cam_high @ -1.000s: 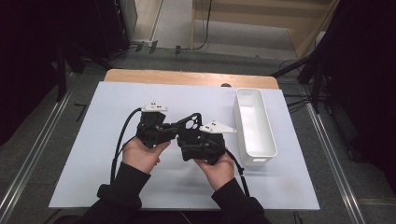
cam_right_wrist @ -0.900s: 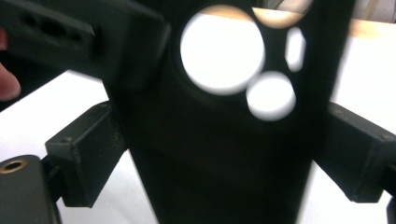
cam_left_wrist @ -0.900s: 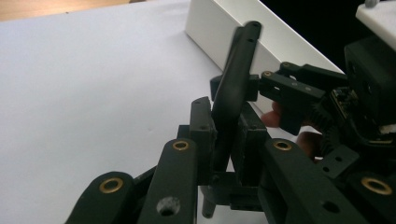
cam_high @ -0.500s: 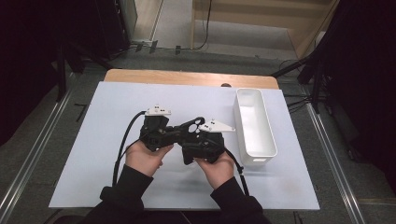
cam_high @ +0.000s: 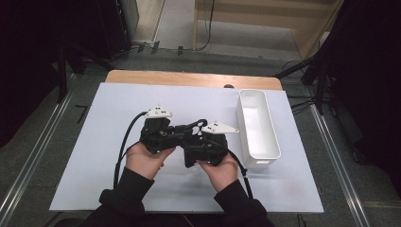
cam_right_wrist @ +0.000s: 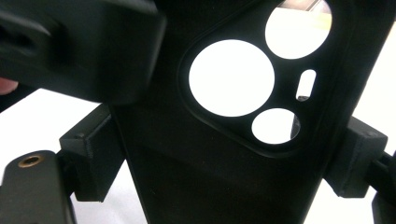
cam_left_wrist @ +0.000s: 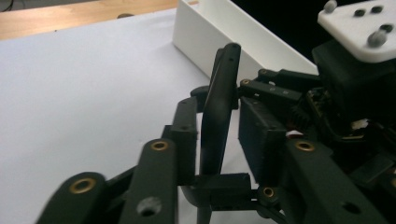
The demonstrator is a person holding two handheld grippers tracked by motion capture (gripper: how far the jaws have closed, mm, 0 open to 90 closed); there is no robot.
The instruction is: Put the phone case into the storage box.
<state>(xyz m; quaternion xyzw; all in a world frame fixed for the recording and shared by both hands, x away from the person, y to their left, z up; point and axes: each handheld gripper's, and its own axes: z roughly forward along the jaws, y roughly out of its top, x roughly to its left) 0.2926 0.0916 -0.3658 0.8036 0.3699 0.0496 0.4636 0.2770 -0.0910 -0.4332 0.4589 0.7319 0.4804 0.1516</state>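
Over the white mat (cam_high: 118, 104) a person's two hands hold both grippers close together. A black phone case (cam_right_wrist: 224, 154) with round camera cutouts stands between the pads of my right gripper (cam_right_wrist: 222, 161), which press on its two long edges. In the left gripper view the same case (cam_left_wrist: 219, 107) shows edge-on between the jaws of my left gripper (cam_left_wrist: 224, 135). Those jaws have just been opening, and a gap shows beside the case. From above, the left gripper (cam_high: 177, 133) and right gripper (cam_high: 193, 138) meet at the case (cam_high: 189, 127).
A long, empty white bin (cam_high: 273, 142) lies on the mat just right of the hands; its wall (cam_left_wrist: 210, 32) also shows in the left gripper view. A wooden table edge (cam_high: 189, 78) runs along the far side. Cables trail back from both grippers.
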